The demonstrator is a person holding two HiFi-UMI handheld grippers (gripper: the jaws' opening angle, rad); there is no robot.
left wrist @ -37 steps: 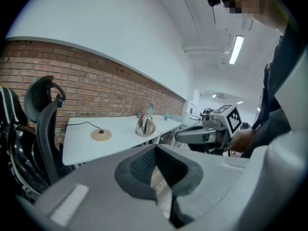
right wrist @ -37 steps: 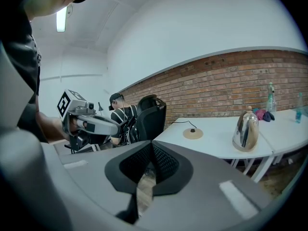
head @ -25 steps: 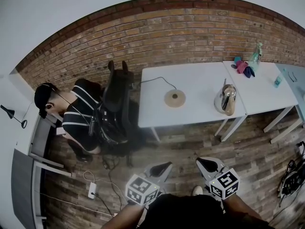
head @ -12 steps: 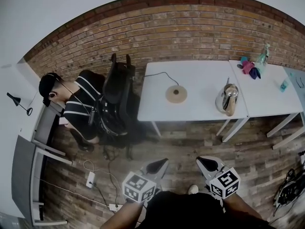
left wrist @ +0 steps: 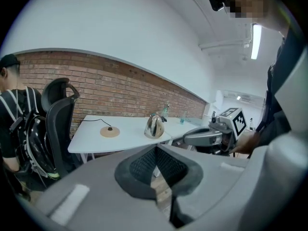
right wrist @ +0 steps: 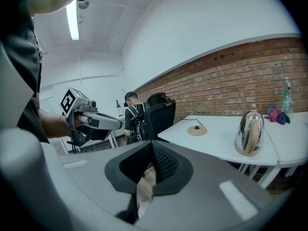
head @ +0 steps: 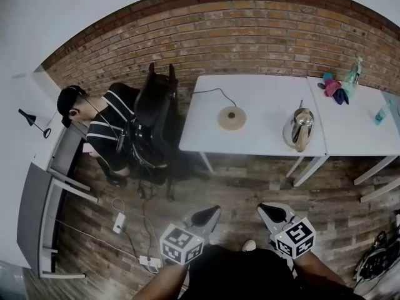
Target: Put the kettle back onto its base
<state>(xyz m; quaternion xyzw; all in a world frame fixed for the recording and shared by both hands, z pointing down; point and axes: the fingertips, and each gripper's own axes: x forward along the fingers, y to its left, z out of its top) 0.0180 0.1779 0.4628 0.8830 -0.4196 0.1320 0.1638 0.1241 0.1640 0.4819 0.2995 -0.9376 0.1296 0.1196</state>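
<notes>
Slightly lower in my head view now sits the white counter (head: pixel 262 95); both claws have stayed low by my body. My left claw (head: pixel 205 216) and right claw (head: pixel 272 212) are closed, ribbed pads together, holding nothing. The shiny steel kettle (head: pixel 298 129) stands near the counter's right edge, well apart from its round tan base (head: pixel 232 117). A black chair (head: pixel 153 114) and a seated person (head: pixel 106 130) are left of the counter.
</notes>
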